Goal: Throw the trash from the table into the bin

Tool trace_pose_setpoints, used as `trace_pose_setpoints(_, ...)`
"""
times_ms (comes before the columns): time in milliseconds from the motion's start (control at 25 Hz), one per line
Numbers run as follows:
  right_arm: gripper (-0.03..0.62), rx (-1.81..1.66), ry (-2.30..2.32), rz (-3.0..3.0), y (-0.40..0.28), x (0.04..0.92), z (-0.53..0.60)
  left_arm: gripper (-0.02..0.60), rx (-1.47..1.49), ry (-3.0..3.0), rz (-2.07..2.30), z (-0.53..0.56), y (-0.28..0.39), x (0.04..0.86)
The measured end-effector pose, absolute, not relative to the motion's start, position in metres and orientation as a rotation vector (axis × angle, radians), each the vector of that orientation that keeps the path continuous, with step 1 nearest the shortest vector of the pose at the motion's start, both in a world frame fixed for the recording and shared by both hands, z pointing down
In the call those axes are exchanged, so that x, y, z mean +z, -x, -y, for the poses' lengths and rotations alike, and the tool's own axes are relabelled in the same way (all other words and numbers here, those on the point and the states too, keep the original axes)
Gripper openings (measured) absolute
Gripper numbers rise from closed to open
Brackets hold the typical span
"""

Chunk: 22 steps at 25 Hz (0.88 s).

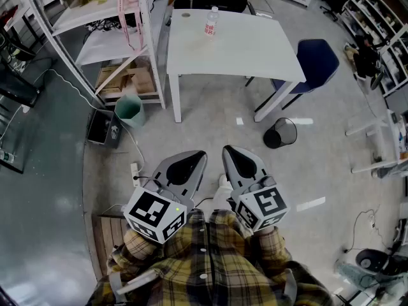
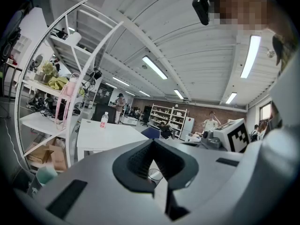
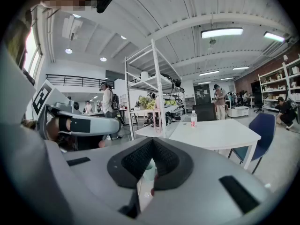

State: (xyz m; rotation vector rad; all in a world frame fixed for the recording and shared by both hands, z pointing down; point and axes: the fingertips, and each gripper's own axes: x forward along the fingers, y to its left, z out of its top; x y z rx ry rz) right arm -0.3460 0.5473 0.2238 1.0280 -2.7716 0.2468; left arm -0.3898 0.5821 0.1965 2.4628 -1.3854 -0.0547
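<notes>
Plastic bottle (image 1: 211, 22) standing upright at far side of white table (image 1: 255, 50), well apart from both grippers.
Probably handling light, smooth, slippery and easy to crush; gripping mid-body looking safest.
Left gripper (image 1: 191, 161) and right gripper (image 1: 237, 161) having jaws together, carrying nothing.
Black mesh bin (image 1: 280, 132) waiting on floor near table's right side.

floor ahead: open grey floor (image 1: 213, 129) up to the white table (image 1: 236, 50).
table top: wide free surface; only a bottle (image 1: 211, 23) near the far edge and a small round thing (image 1: 185, 14) at the far left corner.
right of table: blue chair (image 1: 317, 62) stands against that side.
black mesh bin (image 1: 280, 133): near the table's right legs, top open, floor free around it.
left of table: white shelf rack (image 1: 137, 50) just beside it, narrow gap; green bin (image 1: 129, 111) and black box (image 1: 102, 127) at its foot.
near left: cables and power strip (image 1: 134, 169) on the floor.
</notes>
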Motion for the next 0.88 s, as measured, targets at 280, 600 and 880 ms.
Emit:
trace_pose_setpoints(280, -0.002, 0.238, -1.037, 2.768, 0.346, 0.221, -0.546, 0.008, -0.044, -2.468, 1.374, -0.586, 0.389, 0.198)
trace_pose_setpoints(600, -0.002, 0.275, -1.086, 2.739, 0.343, 0.223, -0.543, 0.009, -0.030, -2.442, 1.347, -0.581, 0.392, 0.209)
trace_pose_setpoints(880, -0.002, 0.312, -1.069, 2.715, 0.332, 0.239, -0.501, 0.008, -0.026, -2.398, 1.365, -0.539, 0.392, 0.221)
